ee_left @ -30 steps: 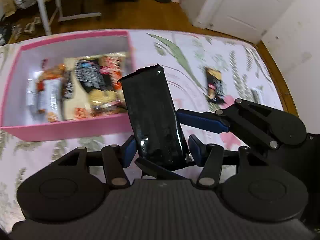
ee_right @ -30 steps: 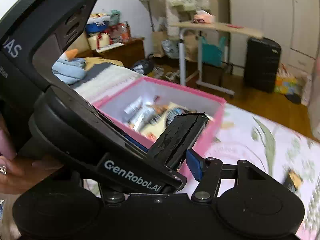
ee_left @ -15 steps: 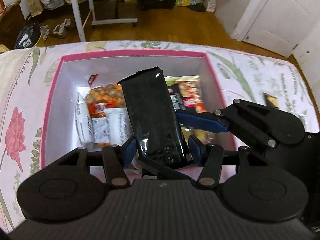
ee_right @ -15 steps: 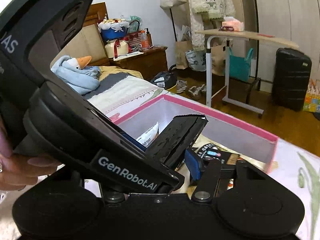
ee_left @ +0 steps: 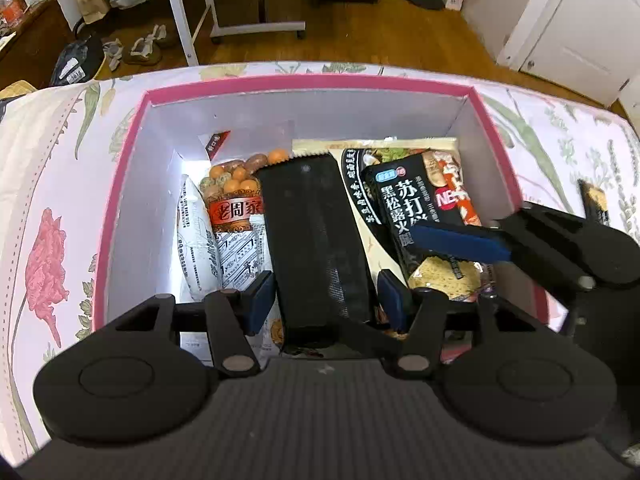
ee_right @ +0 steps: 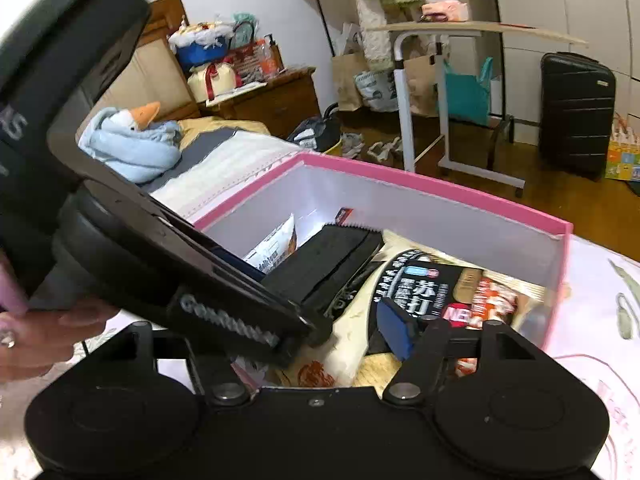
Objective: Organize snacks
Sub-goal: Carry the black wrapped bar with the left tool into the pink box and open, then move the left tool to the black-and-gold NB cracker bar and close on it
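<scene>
A pink box (ee_left: pixel 120 184) with white inner walls holds several snack packs. My left gripper (ee_left: pixel 326 300) is over the box; its blue pads stand apart on either side of a long black snack packet (ee_left: pixel 316 236), which lies tilted into the box with no visible contact. The packet also shows in the right wrist view (ee_right: pixel 328 260), under the left gripper's body. My right gripper (ee_left: pixel 460 240) is open and empty above a black cracker pack (ee_left: pixel 416 208) at the box's right side; one blue pad (ee_right: pixel 394 328) shows.
A small dark snack (ee_left: pixel 596 200) lies on the floral bedspread (ee_left: pixel 40 200) right of the box. Beyond the bed are a wooden floor, a rolling table (ee_right: pixel 440 80), a black suitcase (ee_right: pixel 576 108) and a white door (ee_left: pixel 580 24).
Both grippers moved left from the bedspread to over the box and lower into it. The left jaws have widened; the black packet now lies flatter inside the box.
</scene>
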A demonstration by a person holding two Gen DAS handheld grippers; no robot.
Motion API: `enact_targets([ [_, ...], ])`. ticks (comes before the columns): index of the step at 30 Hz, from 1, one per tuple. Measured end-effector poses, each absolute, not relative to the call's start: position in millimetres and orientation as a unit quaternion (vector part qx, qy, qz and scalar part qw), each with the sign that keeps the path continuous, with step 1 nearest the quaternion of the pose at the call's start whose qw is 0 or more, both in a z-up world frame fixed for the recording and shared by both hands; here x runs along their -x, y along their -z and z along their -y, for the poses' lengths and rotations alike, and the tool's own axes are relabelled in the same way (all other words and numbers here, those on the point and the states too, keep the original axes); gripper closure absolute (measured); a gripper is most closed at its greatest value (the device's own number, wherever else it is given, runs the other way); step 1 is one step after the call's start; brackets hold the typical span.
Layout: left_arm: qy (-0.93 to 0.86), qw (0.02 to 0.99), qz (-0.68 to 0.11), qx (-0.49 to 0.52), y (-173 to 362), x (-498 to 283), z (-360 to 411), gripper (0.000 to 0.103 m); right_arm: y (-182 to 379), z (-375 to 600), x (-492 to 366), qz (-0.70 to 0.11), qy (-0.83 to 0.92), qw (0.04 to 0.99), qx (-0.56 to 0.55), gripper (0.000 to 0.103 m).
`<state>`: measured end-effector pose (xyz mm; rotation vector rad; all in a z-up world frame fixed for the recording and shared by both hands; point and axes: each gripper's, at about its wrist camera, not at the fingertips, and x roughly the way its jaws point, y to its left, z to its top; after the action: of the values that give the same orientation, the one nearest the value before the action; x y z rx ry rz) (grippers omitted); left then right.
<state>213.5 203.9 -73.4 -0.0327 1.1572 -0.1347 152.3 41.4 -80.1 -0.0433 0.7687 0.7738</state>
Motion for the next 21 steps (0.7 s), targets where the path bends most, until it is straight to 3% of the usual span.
enact_targets([
  [21,0.101,0.873,-0.475,-0.043,-2.5,-145.0,-154.3,0.048,25.4,90.1,-69.0,-0.324,-0.290,0.900,0.023,0.028],
])
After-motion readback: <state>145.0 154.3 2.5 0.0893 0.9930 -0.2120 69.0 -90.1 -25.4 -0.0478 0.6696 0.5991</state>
